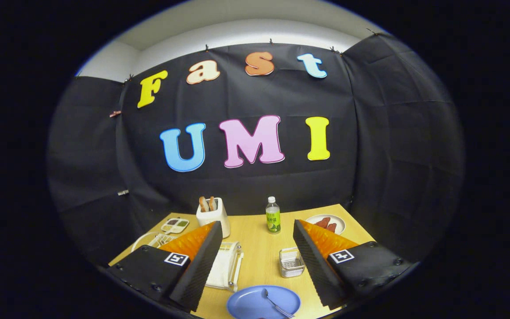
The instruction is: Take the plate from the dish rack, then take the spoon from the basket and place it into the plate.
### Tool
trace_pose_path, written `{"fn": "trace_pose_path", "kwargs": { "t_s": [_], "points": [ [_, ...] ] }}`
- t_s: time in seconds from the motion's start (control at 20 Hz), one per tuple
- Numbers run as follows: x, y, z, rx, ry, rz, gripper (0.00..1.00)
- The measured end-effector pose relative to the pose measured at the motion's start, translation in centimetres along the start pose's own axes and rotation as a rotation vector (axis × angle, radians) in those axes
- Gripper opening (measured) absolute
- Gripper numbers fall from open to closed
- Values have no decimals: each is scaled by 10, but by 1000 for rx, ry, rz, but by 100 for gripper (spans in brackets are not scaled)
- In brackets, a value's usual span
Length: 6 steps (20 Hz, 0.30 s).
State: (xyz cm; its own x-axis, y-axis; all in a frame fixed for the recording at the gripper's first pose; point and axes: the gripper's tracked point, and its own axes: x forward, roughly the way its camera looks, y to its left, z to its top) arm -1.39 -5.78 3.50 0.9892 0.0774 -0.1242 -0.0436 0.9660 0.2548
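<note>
A blue plate [255, 303] lies flat on the wooden table [259, 248], low between my two fingers. A metal spoon [275, 304] rests in the plate, bowl toward the middle, handle running off to the right. My gripper [257, 228] is raised above the table and stands open, with nothing between its black ribbed pads. A white dish rack [226, 266] sits just right of my left finger, partly hidden by it. A small wire basket [291, 262] stands just left of my right finger.
Beyond the fingers stand a white toaster [213, 215] with bread slices and a green-labelled bottle [273, 215]. A white plate with reddish food [328, 223] lies at the far right. A divided tray [175, 225] and a white wire holder [153, 240] sit far left.
</note>
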Motion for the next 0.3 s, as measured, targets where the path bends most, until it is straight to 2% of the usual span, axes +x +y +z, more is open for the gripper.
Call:
{"fn": "trace_pose_path", "kwargs": {
  "t_s": [0.15, 0.3],
  "points": [
    [-8, 1, 24, -12, -66, -9, 99],
    [-13, -2, 19, 8, -71, -27, 99]
  ]
}}
